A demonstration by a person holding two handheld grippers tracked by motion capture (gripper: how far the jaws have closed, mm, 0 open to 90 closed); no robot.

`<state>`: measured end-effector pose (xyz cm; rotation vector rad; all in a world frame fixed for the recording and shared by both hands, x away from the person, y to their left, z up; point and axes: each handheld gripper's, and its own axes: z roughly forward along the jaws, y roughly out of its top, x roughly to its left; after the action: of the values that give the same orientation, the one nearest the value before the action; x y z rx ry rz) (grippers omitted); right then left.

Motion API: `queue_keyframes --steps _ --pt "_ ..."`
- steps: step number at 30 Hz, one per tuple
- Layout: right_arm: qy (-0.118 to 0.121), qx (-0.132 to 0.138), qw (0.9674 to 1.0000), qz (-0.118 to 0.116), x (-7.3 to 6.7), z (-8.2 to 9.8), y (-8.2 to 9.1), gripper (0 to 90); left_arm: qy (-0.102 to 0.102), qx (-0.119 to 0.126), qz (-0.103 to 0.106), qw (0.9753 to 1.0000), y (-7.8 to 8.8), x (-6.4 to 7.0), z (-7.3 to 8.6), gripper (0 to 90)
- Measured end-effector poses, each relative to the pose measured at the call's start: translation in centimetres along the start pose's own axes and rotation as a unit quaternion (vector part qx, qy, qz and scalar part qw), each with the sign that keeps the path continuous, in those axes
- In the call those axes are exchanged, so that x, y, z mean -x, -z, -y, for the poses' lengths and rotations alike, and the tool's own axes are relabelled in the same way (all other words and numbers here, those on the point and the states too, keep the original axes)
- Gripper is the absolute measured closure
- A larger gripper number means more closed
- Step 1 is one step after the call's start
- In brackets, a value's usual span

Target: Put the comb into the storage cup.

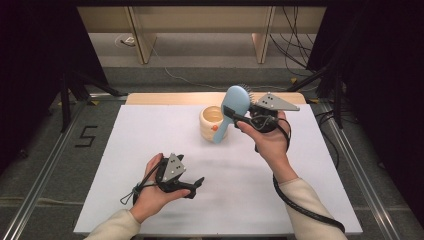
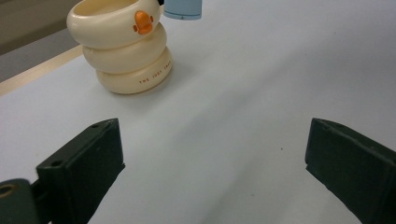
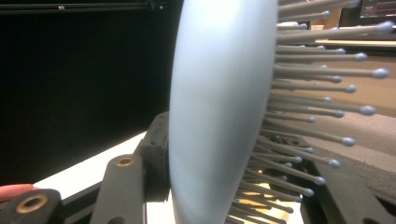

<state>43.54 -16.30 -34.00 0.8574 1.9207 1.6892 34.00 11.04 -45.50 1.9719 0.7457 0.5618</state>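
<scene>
The right gripper (image 1: 239, 119) is clamped on a blue brush (image 1: 231, 111), held above the far part of the table with the handle slanting down toward a cream cup (image 1: 212, 123); in the right gripper view the brush (image 3: 219, 116) stands edge-on between the jaws, its ball-tipped bristles pointing to the right of that view; the left gripper (image 1: 196, 186) rests low near the front of the table with its jaws apart and nothing between them; the table (image 1: 150, 130) is a plain white board with a wooden strip along its far edge; around it lie grey floor, metal rails, cables and dark curtains, and a "5" (image 1: 86, 136) is marked on the floor at the left; the left gripper view shows the cup (image 2: 123, 49) as three stacked rings bearing an orange mark and small lettering, with the brush handle's tip (image 2: 183, 9) just above it.
</scene>
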Motion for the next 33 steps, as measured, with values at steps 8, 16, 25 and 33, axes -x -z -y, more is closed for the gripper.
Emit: queue_keyframes --steps 8,16,25,33 --pt "0.001 0.000 1.0000 0.003 0.10 -0.07 -0.08 51.3 0.000 0.001 0.002 1.0000 0.00 0.06 -0.02 3.8" --pt "0.001 0.003 1.0000 0.006 0.26 -0.29 -0.04 51.2 0.003 0.004 -0.001 1.0000 0.04 0.06 -0.05 4.4" --pt "-0.001 -0.002 1.0000 0.008 0.06 -0.17 -0.43 51.2 0.004 0.005 -0.002 1.0000 0.11 0.01 -0.08 4.9" --pt "-0.001 0.000 1.0000 0.006 -0.12 -0.28 -0.79 51.2 0.005 0.006 -0.002 1.0000 0.11 0.00 -0.08 5.3"
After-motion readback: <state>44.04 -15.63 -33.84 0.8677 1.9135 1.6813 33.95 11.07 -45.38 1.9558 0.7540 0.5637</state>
